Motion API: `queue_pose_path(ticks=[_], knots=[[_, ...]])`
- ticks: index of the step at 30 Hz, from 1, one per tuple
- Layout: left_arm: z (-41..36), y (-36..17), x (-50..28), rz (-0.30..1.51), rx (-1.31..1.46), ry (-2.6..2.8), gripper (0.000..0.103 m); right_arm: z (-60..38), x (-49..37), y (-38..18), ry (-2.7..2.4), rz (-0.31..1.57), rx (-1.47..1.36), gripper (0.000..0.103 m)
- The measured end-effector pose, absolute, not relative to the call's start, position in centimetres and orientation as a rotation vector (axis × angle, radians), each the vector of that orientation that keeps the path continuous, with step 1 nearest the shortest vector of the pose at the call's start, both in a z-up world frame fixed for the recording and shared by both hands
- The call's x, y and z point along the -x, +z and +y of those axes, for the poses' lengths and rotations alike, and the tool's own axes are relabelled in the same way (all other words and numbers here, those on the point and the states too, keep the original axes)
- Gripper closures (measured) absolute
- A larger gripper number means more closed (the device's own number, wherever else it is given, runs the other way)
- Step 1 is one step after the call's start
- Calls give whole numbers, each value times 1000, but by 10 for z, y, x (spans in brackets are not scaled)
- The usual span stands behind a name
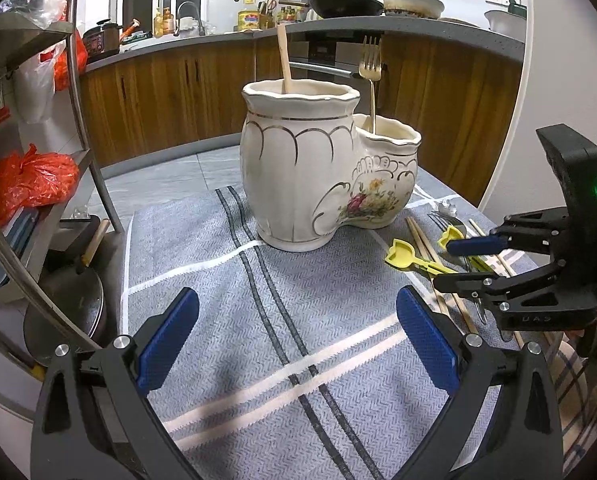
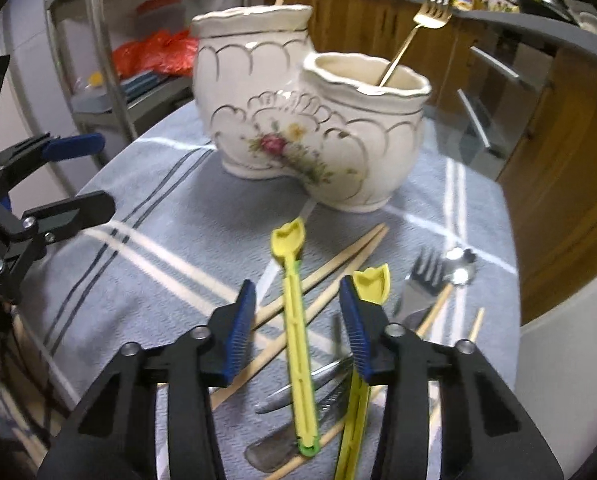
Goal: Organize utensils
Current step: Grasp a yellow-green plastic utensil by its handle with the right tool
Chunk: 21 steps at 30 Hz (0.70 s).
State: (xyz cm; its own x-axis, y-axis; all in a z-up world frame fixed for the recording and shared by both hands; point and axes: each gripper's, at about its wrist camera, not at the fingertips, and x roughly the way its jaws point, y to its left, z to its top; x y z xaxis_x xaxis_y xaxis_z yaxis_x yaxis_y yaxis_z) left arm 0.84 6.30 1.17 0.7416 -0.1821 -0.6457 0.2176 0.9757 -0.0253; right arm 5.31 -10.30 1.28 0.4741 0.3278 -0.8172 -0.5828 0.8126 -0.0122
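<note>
We hold the right gripper (image 2: 296, 322) over the loose pile, jaws apart, straddling one yellow stick (image 2: 294, 320) without pressing it. The left gripper (image 1: 296, 338) waits wide open, empty, before the ceramic holder (image 1: 318, 168), where a fork (image 1: 371, 76) already stands.

Kitchen: wooden cabinets (image 1: 158, 96), grey countertop (image 1: 170, 46), metal shelf rack (image 1: 80, 80).
</note>
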Motion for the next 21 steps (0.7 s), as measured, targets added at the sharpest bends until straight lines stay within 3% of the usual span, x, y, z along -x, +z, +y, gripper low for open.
queue_pose_path(ticks=[6,8,21], knots=[[54,16,-9,701,-81,-234,6,-107,-62,10,607,978,278,80],[50,17,-10,705,-85,-238,6,-107,-65,9,612,985,269,92],[-4,6,-22,811,-135,-266,6,-176,-58,50,549,827,51,92]])
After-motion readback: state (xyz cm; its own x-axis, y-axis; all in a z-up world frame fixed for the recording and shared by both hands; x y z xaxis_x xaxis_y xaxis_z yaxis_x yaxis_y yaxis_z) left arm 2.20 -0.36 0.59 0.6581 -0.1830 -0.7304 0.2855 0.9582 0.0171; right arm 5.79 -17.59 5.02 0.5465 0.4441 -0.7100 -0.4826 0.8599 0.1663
